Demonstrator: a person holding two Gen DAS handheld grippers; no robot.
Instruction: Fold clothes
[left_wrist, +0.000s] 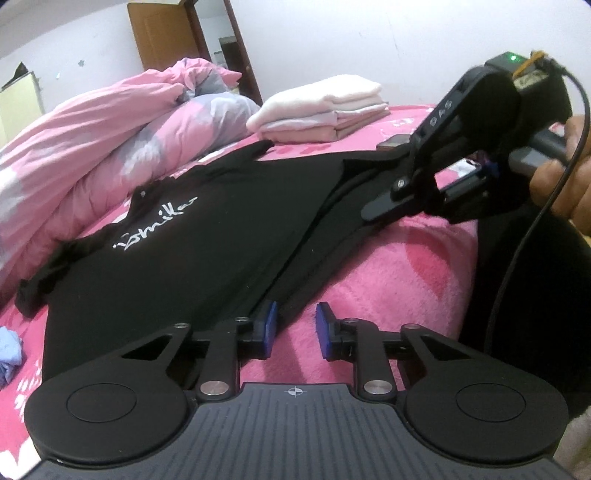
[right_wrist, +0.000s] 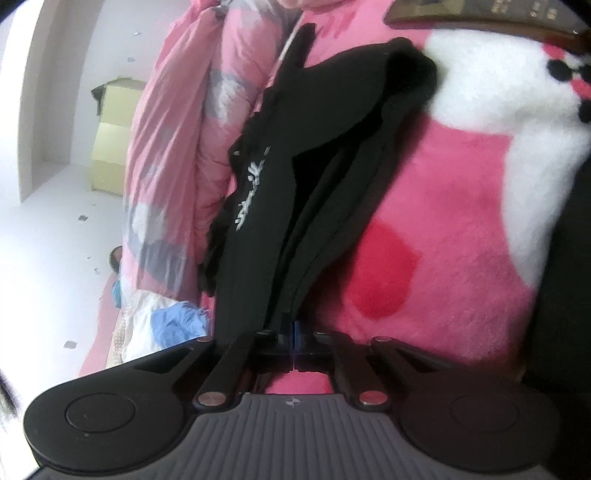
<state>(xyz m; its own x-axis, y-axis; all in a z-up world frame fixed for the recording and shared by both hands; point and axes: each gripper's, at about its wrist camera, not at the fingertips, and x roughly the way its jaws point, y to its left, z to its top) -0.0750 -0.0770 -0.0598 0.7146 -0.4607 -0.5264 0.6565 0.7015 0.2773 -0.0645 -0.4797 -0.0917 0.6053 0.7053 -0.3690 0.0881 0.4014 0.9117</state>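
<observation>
A black T-shirt (left_wrist: 192, 258) with white script lies flat on the pink blanket (left_wrist: 388, 280), its right side folded over along a long crease. My left gripper (left_wrist: 297, 328) is open at the shirt's near hem. Its left blue pad touches the folded edge and only pink blanket shows between the pads. In the left wrist view a hand holds my right gripper (left_wrist: 484, 171) at the shirt's far right end. The right wrist view shows my right gripper (right_wrist: 293, 334) shut on the edge of the T-shirt (right_wrist: 266, 206), which stretches away from its blue pads.
A bunched pink quilt (left_wrist: 92, 147) lies along the shirt's left side. A stack of folded pale clothes (left_wrist: 321, 110) sits beyond the shirt, with a dark flat object (left_wrist: 392, 142) to its right. A blue cloth (left_wrist: 9, 354) lies at the left edge. A person's dark clothing (left_wrist: 535, 295) fills the right.
</observation>
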